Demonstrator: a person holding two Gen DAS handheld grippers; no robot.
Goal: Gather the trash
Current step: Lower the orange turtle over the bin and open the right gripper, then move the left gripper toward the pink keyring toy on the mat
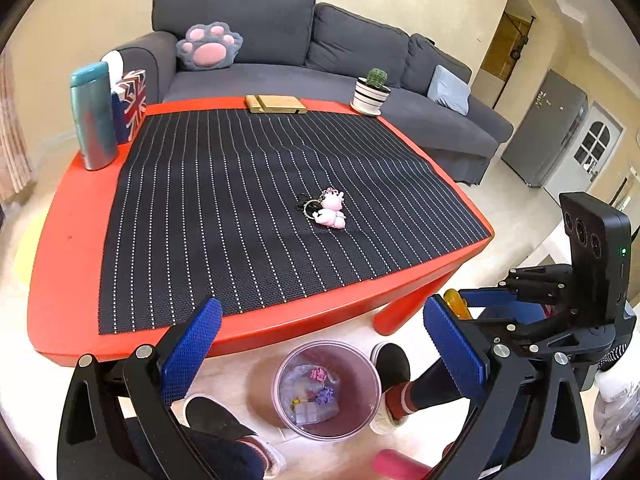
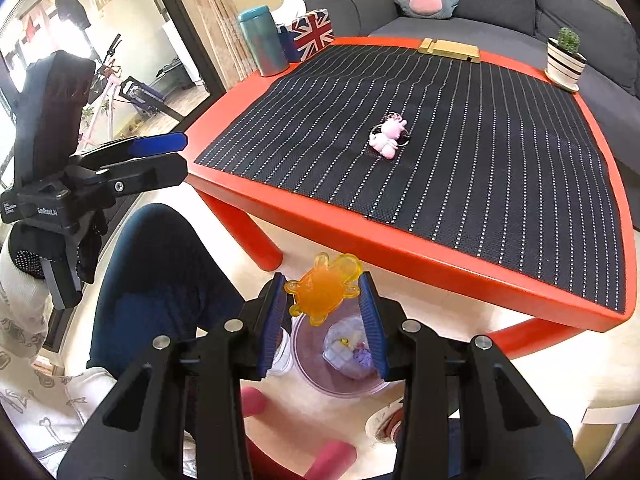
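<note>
My right gripper (image 2: 325,294) is shut on an orange translucent turtle-shaped piece (image 2: 322,289) and holds it above the clear pink trash bin (image 2: 310,376) on the floor. The bin (image 1: 360,408) holds several bits of trash. My left gripper (image 1: 320,344) is open and empty, above the bin at the table's near edge. In the left wrist view the right gripper (image 1: 456,304) shows at the right with the orange piece (image 1: 454,303) between its pads. A pink pig keychain (image 1: 330,208) lies on the black striped mat (image 1: 240,200); it also shows in the right wrist view (image 2: 388,136).
The red table (image 1: 64,280) carries a teal tumbler (image 1: 94,116), a Union Jack tissue box (image 1: 130,106), a wooden stand (image 1: 276,104) and a potted cactus (image 1: 372,92). A grey sofa (image 1: 280,48) stands behind. The person's feet (image 1: 390,384) flank the bin.
</note>
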